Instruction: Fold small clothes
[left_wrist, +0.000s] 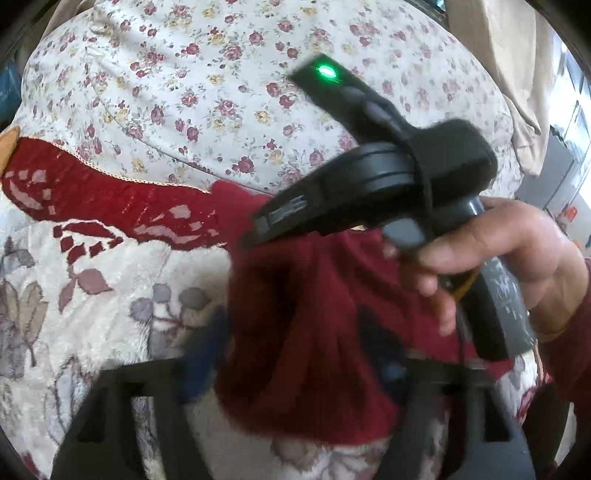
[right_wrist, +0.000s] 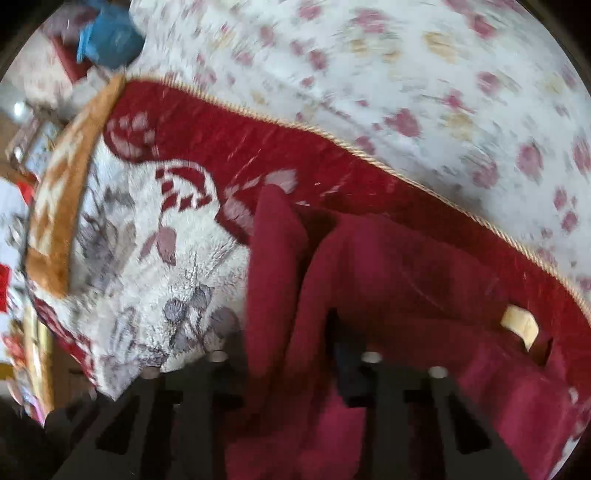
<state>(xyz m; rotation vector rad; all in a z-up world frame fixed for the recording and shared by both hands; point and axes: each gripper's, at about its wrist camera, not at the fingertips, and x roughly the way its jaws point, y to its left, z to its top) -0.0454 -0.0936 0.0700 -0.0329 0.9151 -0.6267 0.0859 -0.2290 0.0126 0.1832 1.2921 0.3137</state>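
Right wrist view — maroon garment (right_wrist: 369, 266) bunched beside blanket's corded edge (right_wrist: 369, 151).

We get bright daylight, glare top right in left view; right view motion-blurred; fisheye edges bend, dark corners.

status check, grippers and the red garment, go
Left gripper open over the red garment. Right gripper closed on a fold of it. Garment bunched on the blanket, not yet folded. Nothing in the way.

Maroon garment (right_wrist: 332, 280) on red-bordered cream blanket (right_wrist: 159, 266), rose-print sheet (left_wrist: 207, 92) behind.
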